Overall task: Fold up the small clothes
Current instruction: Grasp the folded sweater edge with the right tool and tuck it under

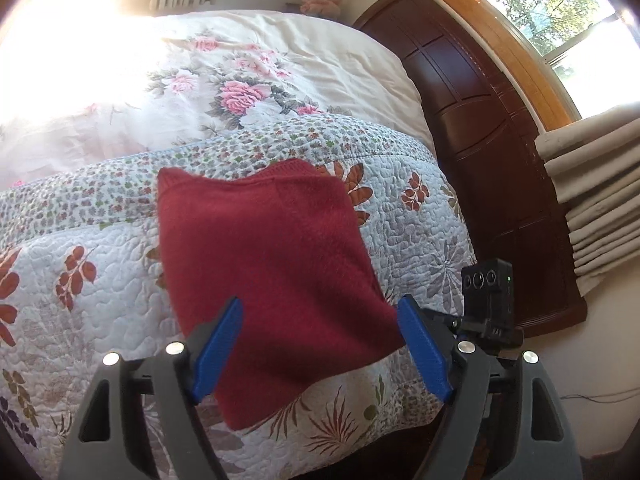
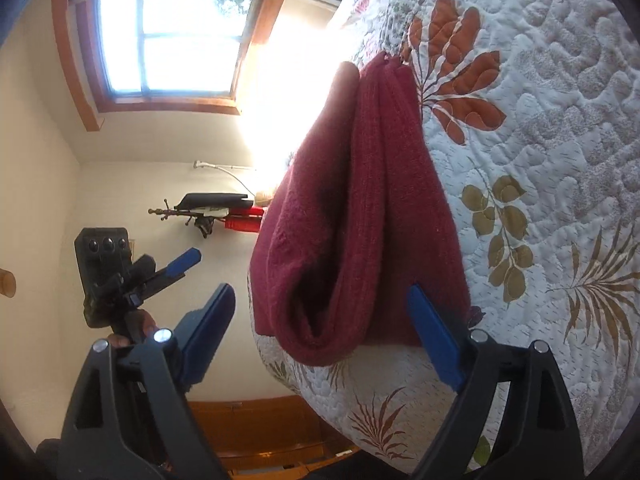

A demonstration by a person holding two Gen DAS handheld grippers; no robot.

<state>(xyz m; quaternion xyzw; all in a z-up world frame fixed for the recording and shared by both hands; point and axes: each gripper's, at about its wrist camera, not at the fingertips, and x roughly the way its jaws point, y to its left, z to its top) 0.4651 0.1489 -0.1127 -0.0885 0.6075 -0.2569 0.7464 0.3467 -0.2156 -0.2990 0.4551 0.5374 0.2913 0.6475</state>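
A dark red knitted garment (image 1: 264,264) lies folded in a thick wad on the quilted bedspread (image 1: 80,272), close to the bed's near edge. My left gripper (image 1: 320,302) is open, and its blue pads (image 1: 220,344) stand on either side of the garment's near end without pinching it. In the right wrist view, which is rolled sideways, the red garment (image 2: 360,200) shows its stacked folds. My right gripper (image 2: 320,290) is open too, its jaws spread wide around the fold's near end. The left gripper (image 2: 180,266), held by a hand (image 2: 136,326), shows at the left.
A floral duvet (image 1: 240,80) covers the far half of the bed. The dark wooden headboard (image 1: 488,152) stands at the right, with a window (image 1: 560,8) and bunched curtains (image 1: 600,200) beyond. In the right wrist view, a coat rack (image 2: 208,212) stands against the wall.
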